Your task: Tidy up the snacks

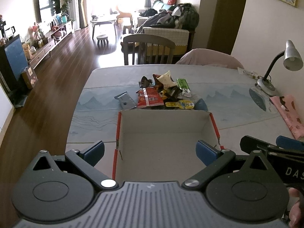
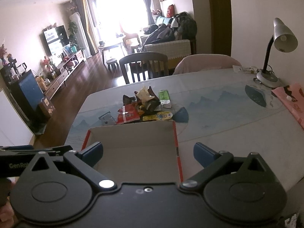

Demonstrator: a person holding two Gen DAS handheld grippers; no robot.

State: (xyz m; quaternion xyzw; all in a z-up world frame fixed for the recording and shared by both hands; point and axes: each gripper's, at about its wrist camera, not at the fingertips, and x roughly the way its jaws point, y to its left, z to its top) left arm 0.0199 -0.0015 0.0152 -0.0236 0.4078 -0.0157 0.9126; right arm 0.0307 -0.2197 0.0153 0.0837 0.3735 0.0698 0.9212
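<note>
With the left gripper [image 1: 150, 153] and right gripper [image 2: 148, 154] both spread wide and holding nothing above the empty cardboard box [image 1: 163, 133], reaching over its far wall for the snack pile [image 1: 161, 93] ahead of the jaws could shove the light box across the smooth tablecloth [image 1: 237, 117] of this living-dining room.

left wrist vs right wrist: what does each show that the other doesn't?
Only the left wrist view: the right gripper entering at the right edge, and the left gripper with jaws open over the box.

Only the right wrist view: the left gripper's body at the left edge, and the right gripper with jaws open, straddling the box's right wall.

Both: the open cardboard box, empty; the snack pile beyond it; the grey packet to the pile's left; the desk lamp.
</note>
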